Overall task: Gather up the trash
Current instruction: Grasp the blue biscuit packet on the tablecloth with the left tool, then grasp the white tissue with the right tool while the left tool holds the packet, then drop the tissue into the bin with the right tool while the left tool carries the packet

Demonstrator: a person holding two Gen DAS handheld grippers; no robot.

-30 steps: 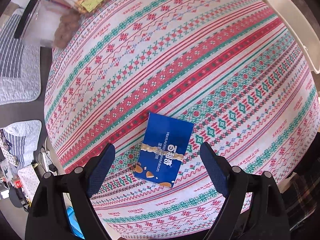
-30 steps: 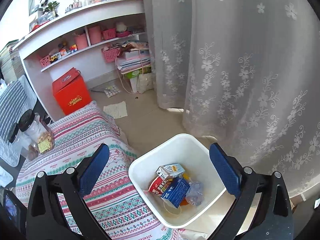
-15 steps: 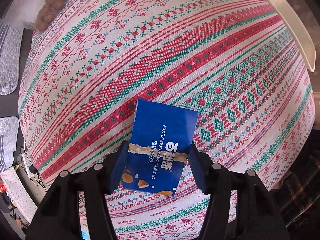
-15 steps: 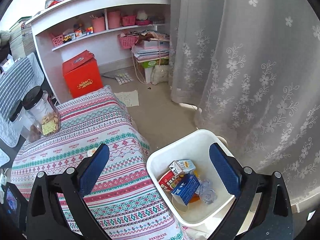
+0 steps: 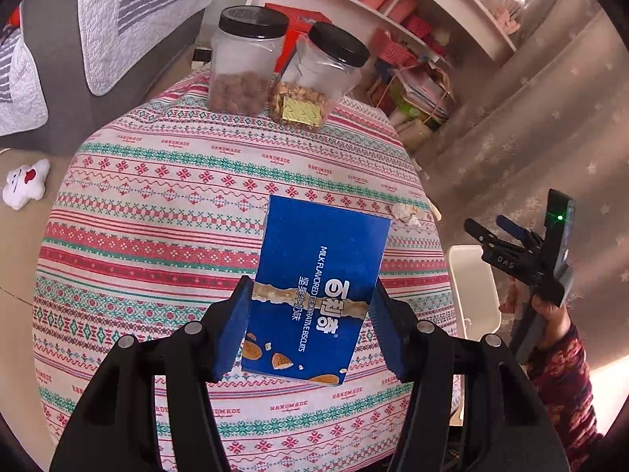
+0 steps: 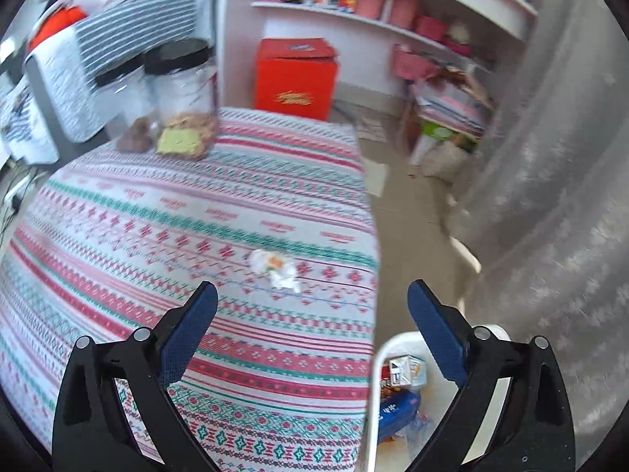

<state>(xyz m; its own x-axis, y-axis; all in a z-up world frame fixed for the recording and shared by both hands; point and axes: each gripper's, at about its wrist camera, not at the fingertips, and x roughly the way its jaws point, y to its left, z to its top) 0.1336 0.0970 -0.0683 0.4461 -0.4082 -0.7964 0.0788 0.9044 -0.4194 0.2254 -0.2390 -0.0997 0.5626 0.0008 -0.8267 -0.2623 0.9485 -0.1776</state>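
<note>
My left gripper is shut on a blue biscuit box and holds it up above the patterned tablecloth. My right gripper is open and empty above the table's right edge; it also shows in the left wrist view, beside the cloth. A crumpled white wrapper lies on the cloth just beyond the right gripper, and shows in the left wrist view too. A white trash bin stands on the floor beside the table and holds cartons and a blue box. Its rim shows beside the table.
Two black-lidded clear jars stand at the table's far edge. A red box, pink shelves and a lace curtain lie beyond. A grey sofa with a striped blanket is at the left.
My left gripper closed on the blue box, lifted it off the cloth and tilted up toward the room. My right gripper swung from the bin toward the table and the wrapper.
</note>
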